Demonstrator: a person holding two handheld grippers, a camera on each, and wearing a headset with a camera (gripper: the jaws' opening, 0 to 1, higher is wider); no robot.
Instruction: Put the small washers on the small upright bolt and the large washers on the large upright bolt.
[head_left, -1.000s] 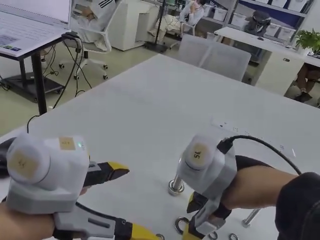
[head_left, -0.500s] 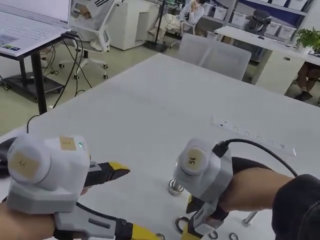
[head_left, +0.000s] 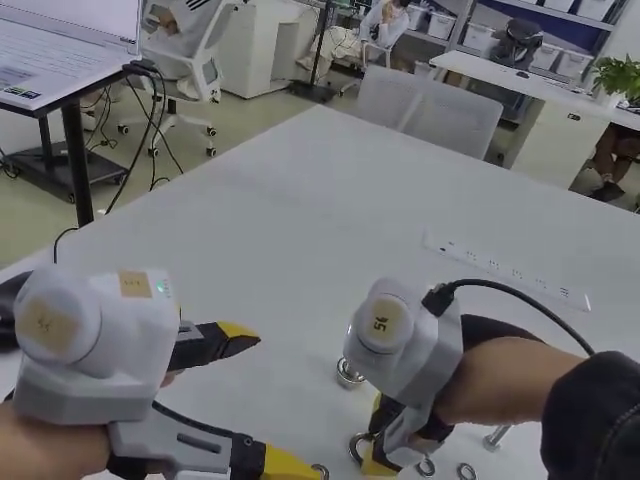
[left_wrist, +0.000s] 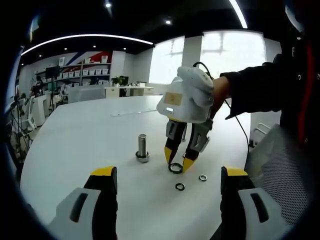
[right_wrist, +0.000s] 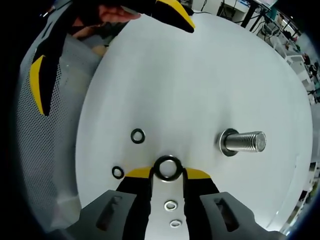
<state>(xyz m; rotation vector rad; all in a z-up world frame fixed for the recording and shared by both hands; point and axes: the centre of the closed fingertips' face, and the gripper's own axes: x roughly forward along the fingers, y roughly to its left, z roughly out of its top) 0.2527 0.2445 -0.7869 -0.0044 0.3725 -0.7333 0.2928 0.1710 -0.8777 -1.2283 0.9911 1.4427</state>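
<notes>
Steel and flat on the white worktop (head_left: 300, 200), the large washer (right_wrist: 167, 168) is lying near the upright bolt (right_wrist: 242, 141), and your right hand-held gripper (right_wrist: 167, 172) is pinching it between its yellow tips. Your left hand-held gripper (left_wrist: 168, 173) is hovering over the worktop with its jaws wide apart. Four small washers (right_wrist: 137, 135) are lying loose around the pinched one.

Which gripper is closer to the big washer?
Right. The right gripper has its tips either side of the large washer; the left gripper is apart from it, jaws open.
</notes>
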